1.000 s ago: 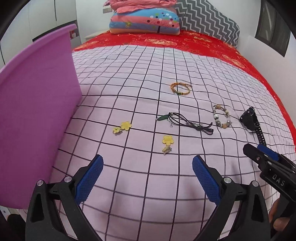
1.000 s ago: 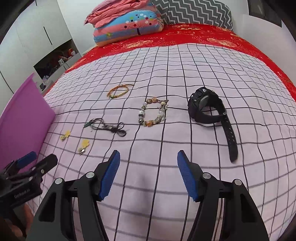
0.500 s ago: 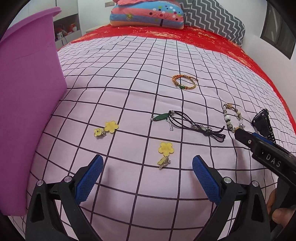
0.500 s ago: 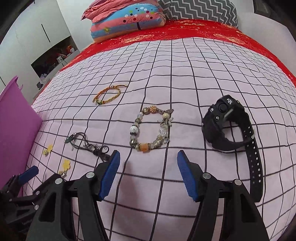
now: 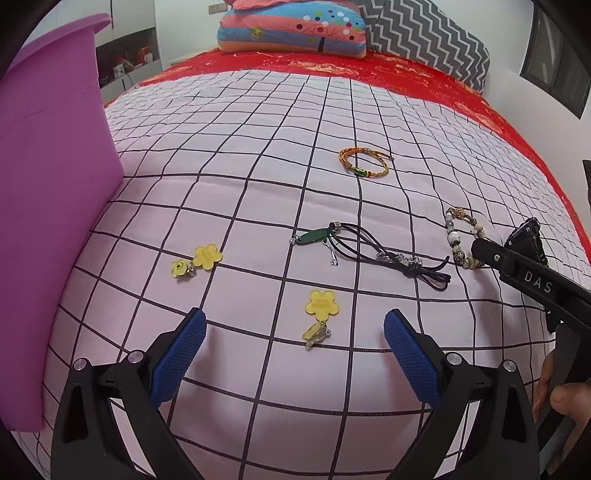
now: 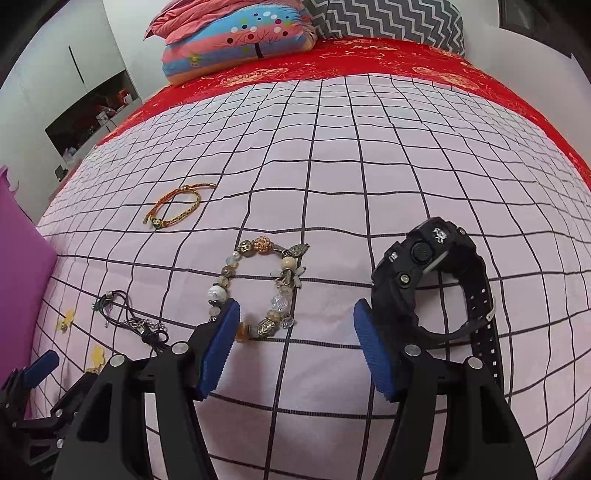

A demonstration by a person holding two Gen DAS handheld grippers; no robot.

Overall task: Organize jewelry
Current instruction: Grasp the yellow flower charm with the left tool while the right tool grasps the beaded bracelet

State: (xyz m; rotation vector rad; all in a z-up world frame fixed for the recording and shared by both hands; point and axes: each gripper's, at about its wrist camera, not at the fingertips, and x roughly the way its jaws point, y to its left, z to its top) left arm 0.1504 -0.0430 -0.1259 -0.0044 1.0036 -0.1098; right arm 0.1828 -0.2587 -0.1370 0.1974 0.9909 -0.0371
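Observation:
Jewelry lies on a pink checked bedspread. My left gripper (image 5: 293, 341) is open and empty, with a yellow flower earring (image 5: 320, 314) lying just ahead between its fingers. A second yellow earring (image 5: 197, 260) lies to the left. A black cord necklace with a green pendant (image 5: 354, 247) lies further ahead. My right gripper (image 6: 295, 334) is open and empty; the near edge of a beaded bracelet (image 6: 258, 286) sits between its fingertips. A black watch (image 6: 436, 284) lies right of the right finger. A braided orange bracelet (image 6: 173, 206) lies further back left.
A purple box (image 5: 48, 206) stands at the left edge of the bedspread. Pillows (image 5: 291, 29) and a red sheet (image 6: 369, 59) are at the head of the bed. The right gripper's side (image 5: 532, 277) shows at the right of the left wrist view.
Both grippers have moved forward and lower toward the bed. The earring now lies between the left fingers and the beaded bracelet reaches the right fingertips. Both stay open.

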